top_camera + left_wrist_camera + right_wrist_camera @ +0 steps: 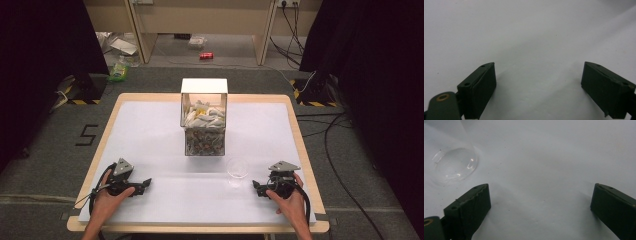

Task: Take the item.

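Note:
A clear box (204, 122) with a white lid stands at the middle of the table, filled with small white and brownish packets. A clear plastic cup (237, 168) stands to its front right, seen again as the cup (454, 165) at the upper left of the right gripper view. My left gripper (145, 184) rests near the front left of the white sheet, held by a hand, jaws pointing right. Its jaws (537, 87) stand wide with bare sheet between them. My right gripper (256, 187) rests at the front right, pointing left, just in front of the cup. It is open (540, 210) and holds nothing.
The white sheet (150, 130) covers a wooden table (295, 125) with a raised rim. Cables run over the floor at the right. A red can (206, 55) and loose wrappers lie on the floor beyond the table.

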Demonstrator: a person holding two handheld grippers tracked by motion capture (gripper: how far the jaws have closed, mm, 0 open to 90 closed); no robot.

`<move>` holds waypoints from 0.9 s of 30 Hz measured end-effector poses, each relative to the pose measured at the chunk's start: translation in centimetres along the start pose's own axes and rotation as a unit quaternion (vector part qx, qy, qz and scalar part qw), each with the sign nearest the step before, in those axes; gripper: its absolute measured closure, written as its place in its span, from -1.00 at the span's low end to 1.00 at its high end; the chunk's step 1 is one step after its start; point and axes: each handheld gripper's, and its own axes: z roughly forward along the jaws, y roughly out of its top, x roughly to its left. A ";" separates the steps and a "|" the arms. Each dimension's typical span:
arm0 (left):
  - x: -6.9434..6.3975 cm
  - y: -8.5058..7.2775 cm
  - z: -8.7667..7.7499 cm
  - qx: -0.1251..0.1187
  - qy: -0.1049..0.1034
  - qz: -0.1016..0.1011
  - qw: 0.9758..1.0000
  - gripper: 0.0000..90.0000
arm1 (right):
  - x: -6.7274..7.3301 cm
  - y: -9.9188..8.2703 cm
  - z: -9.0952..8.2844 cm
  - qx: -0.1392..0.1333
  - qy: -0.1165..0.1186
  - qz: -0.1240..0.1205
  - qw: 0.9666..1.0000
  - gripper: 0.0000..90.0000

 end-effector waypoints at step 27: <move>0.0 0.0 0.0 0.000 0.000 0.000 1.000 -0.73 | 0.2 0.9 -2.0 -0.068 0.003 -0.007 0.998 -0.56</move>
